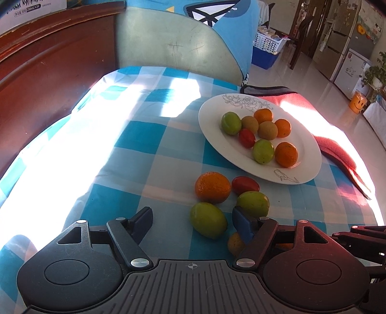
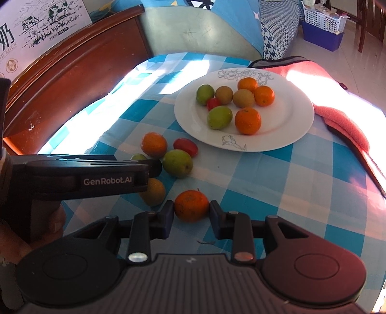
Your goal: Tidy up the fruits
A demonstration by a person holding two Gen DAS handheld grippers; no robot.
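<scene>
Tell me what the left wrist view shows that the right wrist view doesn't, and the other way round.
Only the left wrist view: the left gripper open around a green fruit, plus a fridge far right.

Only the right wrist view: the right gripper with an orange between its fingers, and a milk carton top left.

Both: the white plate of fruit, the loose red tomato and the checked cloth.

We read "GenRobot.AI" in white letters on the side of the left gripper (image 2: 149, 169), which reaches in from the left of the right wrist view. On the white carton (image 2: 36, 29) at the far left we read "E MILK", cut off by the frame edge, beside a large Chinese character. In the left wrist view the same carton (image 1: 33, 9) shows "250mL×24".
</scene>
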